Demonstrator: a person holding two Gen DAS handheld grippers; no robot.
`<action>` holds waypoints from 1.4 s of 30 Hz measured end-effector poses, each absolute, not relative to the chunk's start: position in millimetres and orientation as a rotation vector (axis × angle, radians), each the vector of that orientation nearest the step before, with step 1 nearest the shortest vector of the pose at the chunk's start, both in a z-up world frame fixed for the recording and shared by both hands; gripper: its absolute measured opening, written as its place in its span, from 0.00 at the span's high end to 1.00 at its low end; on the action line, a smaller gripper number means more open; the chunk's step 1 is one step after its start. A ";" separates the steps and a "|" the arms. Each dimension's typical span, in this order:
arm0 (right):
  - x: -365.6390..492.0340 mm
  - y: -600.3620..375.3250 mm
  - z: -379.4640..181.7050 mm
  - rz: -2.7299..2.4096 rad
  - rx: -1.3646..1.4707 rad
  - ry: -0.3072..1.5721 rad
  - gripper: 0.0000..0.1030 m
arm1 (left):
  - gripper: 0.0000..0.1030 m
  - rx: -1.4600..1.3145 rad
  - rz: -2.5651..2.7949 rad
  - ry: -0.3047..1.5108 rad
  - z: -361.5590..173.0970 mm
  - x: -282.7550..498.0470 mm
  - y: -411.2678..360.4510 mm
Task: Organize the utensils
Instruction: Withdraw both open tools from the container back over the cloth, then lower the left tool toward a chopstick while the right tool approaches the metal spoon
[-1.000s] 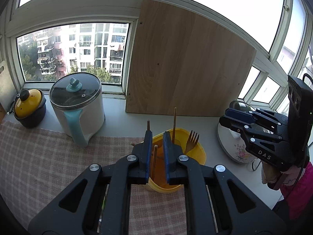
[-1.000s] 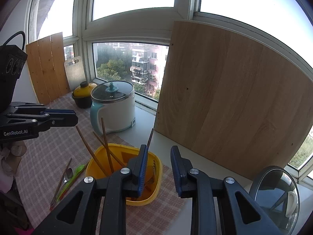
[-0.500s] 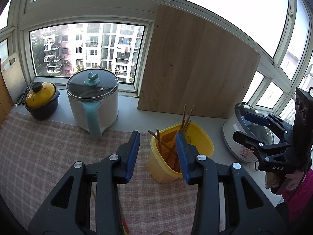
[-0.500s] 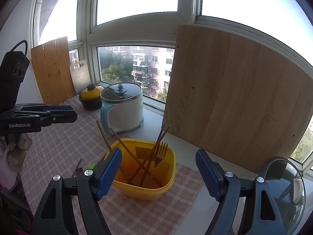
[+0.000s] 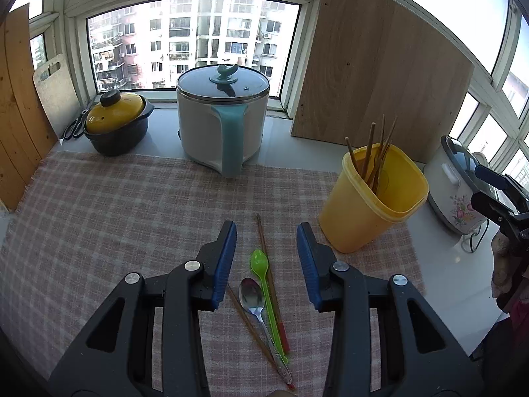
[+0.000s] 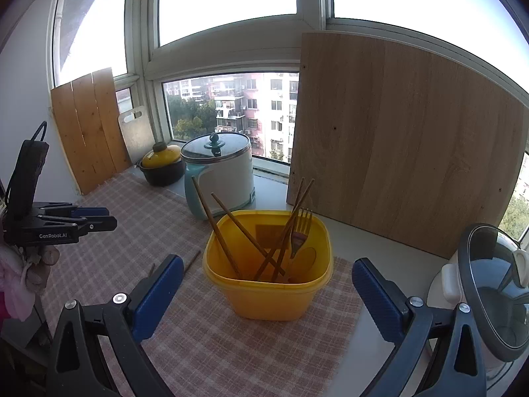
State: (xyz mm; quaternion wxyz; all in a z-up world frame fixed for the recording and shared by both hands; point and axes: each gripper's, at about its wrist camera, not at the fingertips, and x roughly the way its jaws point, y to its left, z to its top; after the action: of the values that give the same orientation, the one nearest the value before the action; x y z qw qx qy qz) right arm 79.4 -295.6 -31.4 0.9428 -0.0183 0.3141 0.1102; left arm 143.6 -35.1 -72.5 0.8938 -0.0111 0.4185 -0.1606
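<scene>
Checked cloth covers the windowside tabletop; beside the yellow tub, spoons lie under the open left tongs; the right tongs, just opened wide, flank that tub, empty.

A yellow tub, a green spoon, and a pink-and-white checked cloth.

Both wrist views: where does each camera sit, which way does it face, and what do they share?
Left wrist: on the left claw, angled down at the green spoon, metal spoon and chopsticks on the checked cloth; the right claw shows at the right edge.
Right wrist: on the right claw, facing the yellow container; the left claw and a hand show at left.
Shared: yellow container, white pot, wooden board.
</scene>
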 end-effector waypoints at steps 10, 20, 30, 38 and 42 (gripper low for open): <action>65.6 -258.4 -61.9 0.302 0.020 0.710 0.04 | 0.63 -0.033 -0.337 0.987 -128.8 141.3 -1.5; 63.8 -240.6 -92.9 0.304 0.096 0.857 0.21 | 0.68 -0.033 -0.423 1.059 -165.4 148.0 -6.0; 67.9 -223.0 -116.6 0.337 0.143 0.993 0.49 | 0.72 0.004 -0.509 1.102 -187.7 167.9 -18.8; 68.9 -205.0 -130.7 0.357 0.171 1.056 0.67 | 0.72 0.026 -0.564 1.137 -203.8 184.4 -21.7; 70.3 -196.7 -137.3 0.356 0.169 1.078 0.68 | 0.72 0.025 -0.567 1.151 -212.3 192.2 -19.5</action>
State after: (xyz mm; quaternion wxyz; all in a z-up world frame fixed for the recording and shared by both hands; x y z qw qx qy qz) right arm 70.3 -196.7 -137.3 0.8399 0.0802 0.5098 0.1683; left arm 192.2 -19.5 -212.3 0.8012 0.0115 0.5367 -0.2643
